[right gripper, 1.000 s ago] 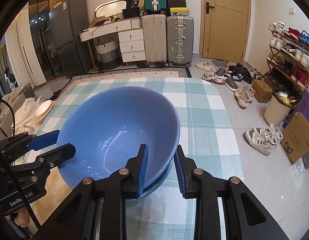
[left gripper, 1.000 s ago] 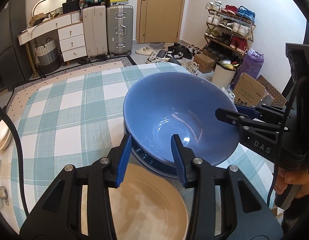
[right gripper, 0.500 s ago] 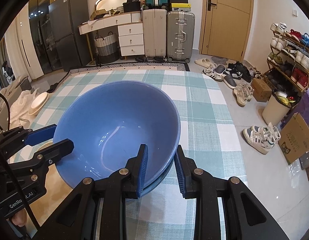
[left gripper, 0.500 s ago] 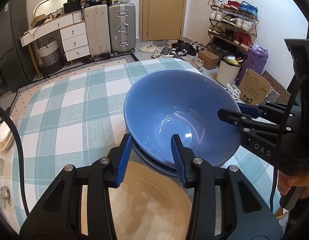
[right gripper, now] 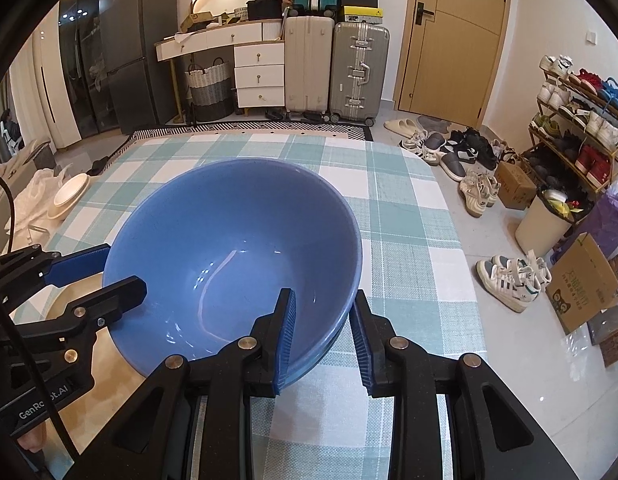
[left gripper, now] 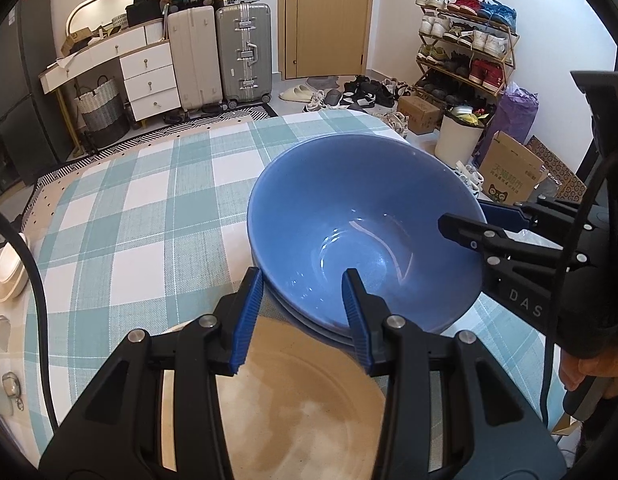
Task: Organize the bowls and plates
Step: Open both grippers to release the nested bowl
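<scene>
A large blue bowl (left gripper: 361,216) (right gripper: 233,240) is held between my two grippers above the checked tablecloth, nested with a second blue bowl whose rim shows just below it (left gripper: 309,322). My left gripper (left gripper: 305,320) is shut on the near rim of the blue bowls. My right gripper (right gripper: 323,330) is shut on the opposite rim, one finger inside and one outside. A tan plate (left gripper: 305,408) lies under the left gripper, and it also shows in the right wrist view (right gripper: 105,364).
The table with its teal checked cloth (right gripper: 389,208) stretches ahead. White dishes (right gripper: 67,196) sit on a side surface off the table's left edge. Suitcases, drawers, a shoe rack and boxes stand on the floor around.
The blue bowls, held by both grippers, have moved slightly toward the far side of the table; the view has shifted a little. Both grips are unchanged.
</scene>
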`<action>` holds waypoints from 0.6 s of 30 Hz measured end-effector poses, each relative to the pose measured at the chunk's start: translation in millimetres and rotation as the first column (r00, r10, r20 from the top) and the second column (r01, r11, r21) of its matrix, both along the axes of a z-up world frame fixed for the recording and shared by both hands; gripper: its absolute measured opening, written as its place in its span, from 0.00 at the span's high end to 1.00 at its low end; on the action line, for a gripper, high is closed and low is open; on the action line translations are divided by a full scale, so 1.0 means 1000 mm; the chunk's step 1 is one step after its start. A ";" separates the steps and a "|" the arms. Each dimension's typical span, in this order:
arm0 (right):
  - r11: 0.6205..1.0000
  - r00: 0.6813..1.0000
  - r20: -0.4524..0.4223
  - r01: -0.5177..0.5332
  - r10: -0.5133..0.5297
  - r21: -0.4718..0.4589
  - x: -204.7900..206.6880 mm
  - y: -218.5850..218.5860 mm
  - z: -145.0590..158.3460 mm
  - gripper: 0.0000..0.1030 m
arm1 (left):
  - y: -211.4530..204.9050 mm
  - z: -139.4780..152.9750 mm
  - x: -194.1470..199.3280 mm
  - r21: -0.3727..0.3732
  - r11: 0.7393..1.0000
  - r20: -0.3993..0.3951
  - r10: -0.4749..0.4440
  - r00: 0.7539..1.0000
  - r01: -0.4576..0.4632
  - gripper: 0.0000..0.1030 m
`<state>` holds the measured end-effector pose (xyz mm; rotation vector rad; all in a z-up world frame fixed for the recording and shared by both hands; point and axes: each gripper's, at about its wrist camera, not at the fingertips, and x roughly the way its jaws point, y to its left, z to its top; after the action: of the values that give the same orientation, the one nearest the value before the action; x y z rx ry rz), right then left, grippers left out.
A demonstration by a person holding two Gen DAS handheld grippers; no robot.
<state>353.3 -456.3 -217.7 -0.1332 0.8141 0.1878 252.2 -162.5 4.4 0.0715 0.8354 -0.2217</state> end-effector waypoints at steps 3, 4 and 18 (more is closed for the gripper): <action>1.000 1.000 0.003 0.000 0.000 -0.005 -0.002 0.001 0.000 0.71 | 0.000 0.000 -0.001 0.000 1.000 -0.003 -0.003 1.000 0.003 0.64; 1.000 1.000 0.002 0.000 0.000 -0.003 -0.002 0.001 0.000 0.71 | 0.000 0.000 -0.002 -0.001 1.000 -0.004 -0.004 1.000 0.004 0.64; 0.998 0.999 -0.029 -0.028 0.030 0.054 -0.002 0.000 -0.002 0.46 | 0.002 -0.001 0.000 -0.055 0.997 -0.039 -0.052 0.998 0.050 0.38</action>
<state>351.4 -456.6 -219.8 -0.0923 0.8363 0.2394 251.8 -160.4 3.8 0.0380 0.8676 -0.2943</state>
